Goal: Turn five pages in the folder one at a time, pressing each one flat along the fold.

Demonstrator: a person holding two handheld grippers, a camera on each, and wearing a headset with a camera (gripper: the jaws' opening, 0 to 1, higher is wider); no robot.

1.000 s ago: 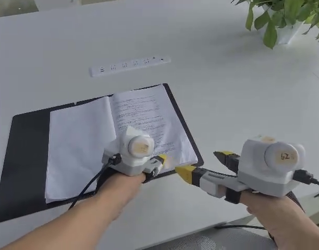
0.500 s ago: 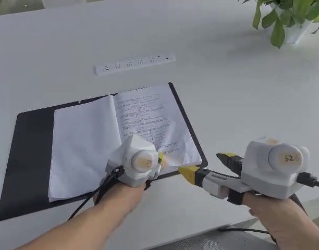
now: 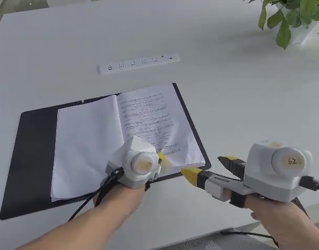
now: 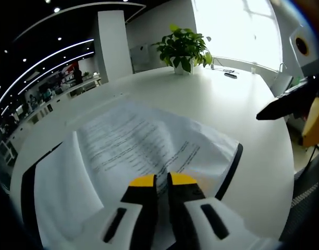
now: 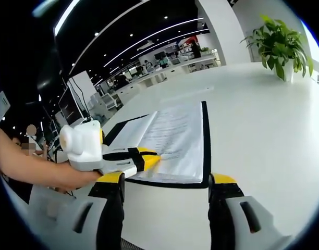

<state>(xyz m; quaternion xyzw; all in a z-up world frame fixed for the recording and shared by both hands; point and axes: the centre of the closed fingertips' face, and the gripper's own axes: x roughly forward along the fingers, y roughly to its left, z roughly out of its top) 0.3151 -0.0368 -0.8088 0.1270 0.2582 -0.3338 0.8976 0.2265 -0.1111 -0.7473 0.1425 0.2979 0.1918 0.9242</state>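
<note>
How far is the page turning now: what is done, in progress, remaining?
Done: a blank page back lies on the folder's left half, so some turning looks done; the count is unclear. In hand: the left hand-held gripper, jaws together, sits at the printed page's lower edge; the right hand-held gripper hangs open beside the folder. Left: turning this page and pressing the fold.

White table (image 3: 243, 94), surface flat and matte. A black folder (image 3: 32, 151) lies open on it near the front edge, cover flat against the top, turned slightly askew to that edge. A white power strip (image 3: 138, 63) lies beyond the folder, apart from it. A potted plant (image 3: 290, 21) stands at the far right, well apart from both. A small dark item (image 4: 230, 75) lies near the plant.
</note>
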